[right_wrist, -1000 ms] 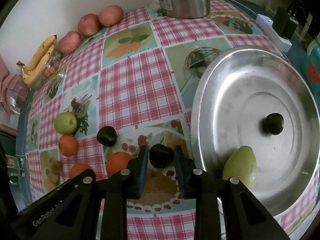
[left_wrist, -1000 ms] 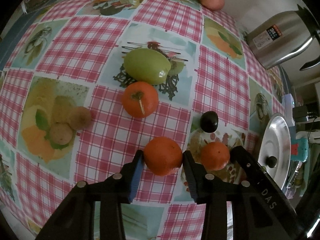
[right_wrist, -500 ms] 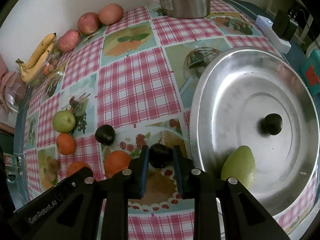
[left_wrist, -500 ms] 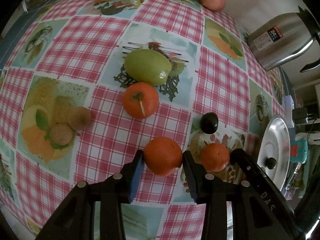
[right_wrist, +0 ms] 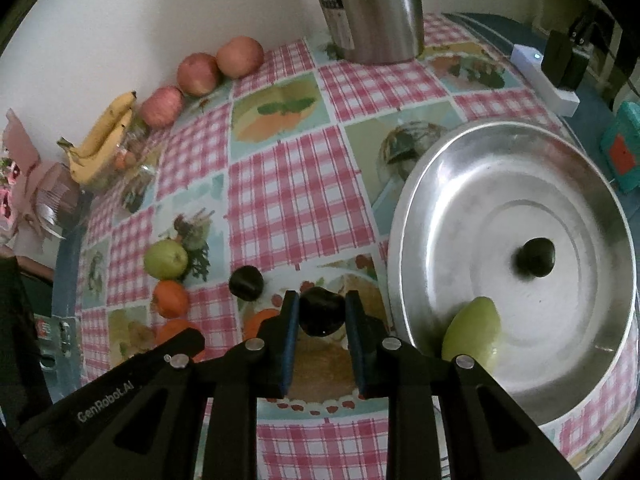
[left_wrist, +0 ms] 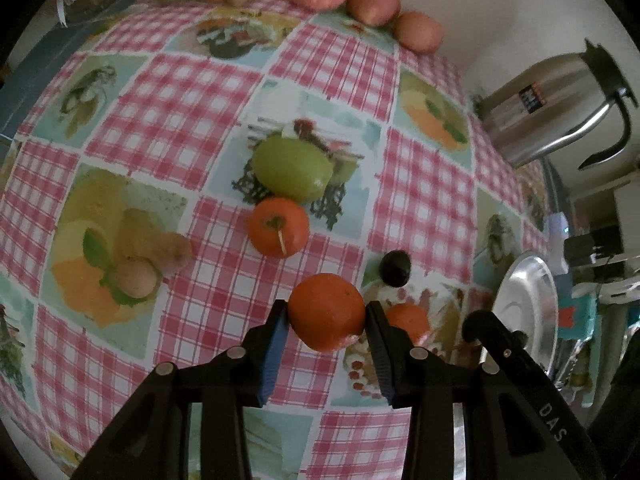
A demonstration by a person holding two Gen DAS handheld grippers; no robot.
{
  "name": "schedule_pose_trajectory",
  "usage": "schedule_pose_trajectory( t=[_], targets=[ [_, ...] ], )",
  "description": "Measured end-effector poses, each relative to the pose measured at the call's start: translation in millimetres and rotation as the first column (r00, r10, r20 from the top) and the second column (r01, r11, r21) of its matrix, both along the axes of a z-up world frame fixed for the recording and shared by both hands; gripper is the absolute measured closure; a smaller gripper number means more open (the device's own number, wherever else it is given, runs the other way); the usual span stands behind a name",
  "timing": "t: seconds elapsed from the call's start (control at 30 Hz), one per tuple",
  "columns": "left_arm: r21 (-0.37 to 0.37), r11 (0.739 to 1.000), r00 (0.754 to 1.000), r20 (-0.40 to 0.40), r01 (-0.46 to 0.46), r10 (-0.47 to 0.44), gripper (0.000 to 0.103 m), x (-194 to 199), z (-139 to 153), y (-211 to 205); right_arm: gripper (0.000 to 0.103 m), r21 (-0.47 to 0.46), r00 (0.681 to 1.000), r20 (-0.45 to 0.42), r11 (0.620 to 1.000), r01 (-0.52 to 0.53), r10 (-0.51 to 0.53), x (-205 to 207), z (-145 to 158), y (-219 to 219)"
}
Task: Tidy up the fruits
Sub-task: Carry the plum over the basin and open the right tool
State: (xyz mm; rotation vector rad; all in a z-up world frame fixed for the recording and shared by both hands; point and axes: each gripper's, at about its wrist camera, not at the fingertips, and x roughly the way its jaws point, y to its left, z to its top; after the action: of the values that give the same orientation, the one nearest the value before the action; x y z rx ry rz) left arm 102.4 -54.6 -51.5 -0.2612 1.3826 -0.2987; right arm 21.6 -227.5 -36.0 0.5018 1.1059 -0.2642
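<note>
My left gripper (left_wrist: 326, 316) is shut on an orange (left_wrist: 326, 312) and holds it above the checked tablecloth. My right gripper (right_wrist: 322, 312) is shut on a dark plum (right_wrist: 322, 316), lifted just left of the steel tray (right_wrist: 416, 208). The tray holds a green pear (right_wrist: 472, 332) and another dark plum (right_wrist: 536, 257). On the cloth lie a green apple (left_wrist: 294, 168), a stemmed orange fruit (left_wrist: 279, 227), a dark plum (left_wrist: 395, 268) and a second orange (left_wrist: 408, 320). My right gripper's arm shows in the left wrist view (left_wrist: 520, 368).
A steel kettle (right_wrist: 376, 8) stands at the back. Three red apples (right_wrist: 198, 74) and bananas (right_wrist: 102, 136) line the wall. Two brown kiwis (left_wrist: 172, 254) lie left. A white power strip (right_wrist: 544, 80) and a teal box (right_wrist: 624, 152) sit right of the tray.
Both grippers have risen with their fruit: the orange and the plum are now off the cloth. The right wrist view shows more of the wall and kettle.
</note>
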Motion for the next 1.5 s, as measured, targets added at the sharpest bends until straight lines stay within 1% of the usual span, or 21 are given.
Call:
schedule_pose_trajectory(
  t=[0.13, 0.23, 0.4, 0.53, 0.7, 0.87, 0.93, 1.07, 1.17, 1.2, 1.27, 1.4, 1.5],
  targets=[
    [-0.023, 1.000, 0.999, 0.036, -0.001, 0.001, 0.062, -3.9, 12.6, 1.6, 0.079, -0.004, 0.999, 0.038, 1.000, 0.011, -0.011, -6.0, 13.5, -1.6],
    [-0.038, 0.999, 0.999, 0.052, 0.008, -0.007, 0.061, -8.4, 18.9, -1.2, 0.079, -0.008, 0.999, 0.051, 1.000, 0.015, -0.015, -9.6, 18.8, -2.1],
    [-0.045, 0.999, 0.998, 0.065, 0.021, -0.018, 0.061, -14.0, 24.9, -3.6, 0.079, -0.010, 0.999, 0.048, 1.000, 0.027, -0.026, -12.0, 19.3, -4.8],
    [-0.048, 0.998, 0.997, 0.068, 0.036, -0.033, 0.061, -14.9, 22.7, -11.2, 0.079, -0.011, 0.998, 0.049, 0.999, 0.050, -0.050, -17.0, 20.4, -11.9],
    [-0.049, 0.995, 0.993, 0.084, 0.087, -0.083, 0.062, -23.2, 26.6, -26.5, 0.079, -0.022, 0.991, 0.043, 0.991, 0.129, -0.128, -28.8, 22.4, -34.4],
    [-0.052, 0.983, 0.980, 0.098, 0.178, -0.172, 0.062, -36.9, 30.0, -53.4, 0.079, -0.035, 0.970, 0.037, 0.969, 0.243, -0.242, -48.4, 23.9, -66.1],
    [-0.050, 0.973, 0.969, 0.111, 0.226, -0.220, 0.062, -45.0, 32.0, -66.7, 0.079, -0.045, 0.960, 0.036, 0.959, 0.280, -0.279, -55.3, 25.3, -76.1],
    [-0.038, 0.946, 0.938, 0.143, 0.323, -0.315, 0.061, -60.6, 35.6, -93.2, 0.079, -0.044, 0.945, 0.045, 0.944, 0.326, -0.324, -66.7, 28.1, -89.8],
    [-0.031, 0.923, 0.911, 0.178, 0.384, -0.373, 0.061, -69.4, 37.4, -111.6, 0.079, -0.045, 0.934, 0.060, 0.933, 0.356, -0.353, -74.9, 32.5, -97.3],
    [-0.021, 0.914, 0.898, 0.197, 0.406, -0.394, 0.061, -72.3, 37.9, -119.0, 0.079, -0.046, 0.930, 0.064, 0.930, 0.365, -0.362, -77.7, 34.1, -99.8],
    [-0.008, 0.899, 0.876, 0.227, 0.438, -0.425, 0.061, -75.5, 38.0, -129.5, 0.079, -0.045, 0.923, 0.070, 0.924, 0.381, -0.377, -82.6, 35.9, -103.9],
    [-0.007, 0.874, 0.846, 0.256, 0.485, -0.468, 0.061, -79.4, 34.5, -142.2, 0.079, -0.032, 0.917, 0.056, 0.917, 0.397, -0.395, -84.8, 31.7, -109.3],
    [0.016, 0.864, 0.829, 0.272, 0.503, -0.488, 0.061, -80.4, 29.4, -150.5, 0.079, -0.023, 0.917, 0.037, 0.917, 0.397, -0.396, -83.9, 26.7, -110.7]
  ],
)
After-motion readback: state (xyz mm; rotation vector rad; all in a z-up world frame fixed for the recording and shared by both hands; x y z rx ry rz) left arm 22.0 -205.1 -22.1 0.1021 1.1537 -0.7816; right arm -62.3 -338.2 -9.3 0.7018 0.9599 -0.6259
